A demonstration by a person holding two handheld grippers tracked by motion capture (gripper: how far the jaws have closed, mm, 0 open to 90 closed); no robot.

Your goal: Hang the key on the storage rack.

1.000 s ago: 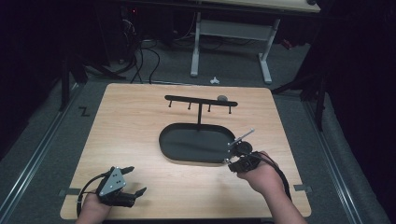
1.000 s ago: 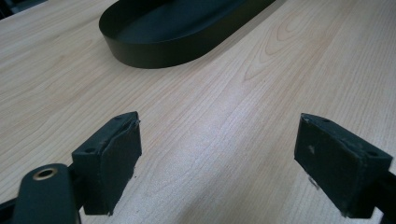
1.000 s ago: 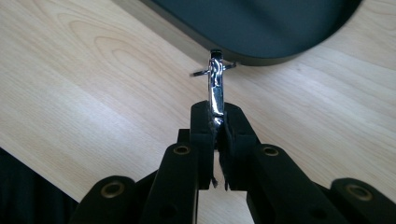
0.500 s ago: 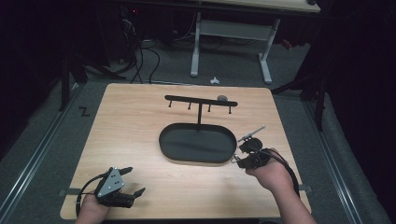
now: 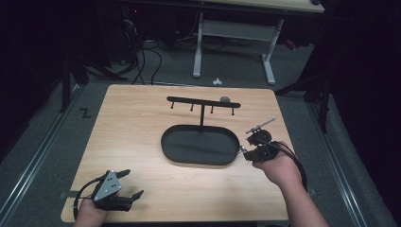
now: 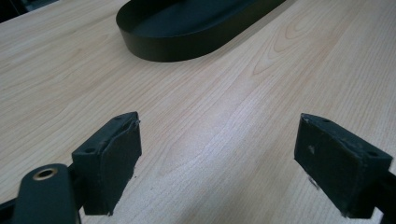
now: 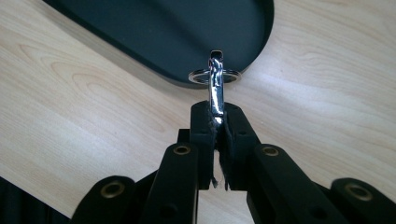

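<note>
The right gripper (image 7: 215, 122), clamped on a metal ring clip (image 7: 215, 77), hovers at the black tray's (image 5: 198, 158) three o'clock; the left gripper (image 6: 219, 163) rests wide open and empty.

The left gripper (image 5: 126, 185) is built of black parts and topped by a grey three-cornered plate (image 5: 106, 185) dotted with small holes. A black cable (image 5: 85, 190) loops from it. Blocky black pads (image 6: 341, 163) with frayed edges are carried on its jaws. Brass-ringed pivot holes (image 7: 181, 150) are set in the right gripper's (image 7: 218, 122) black links.
</note>
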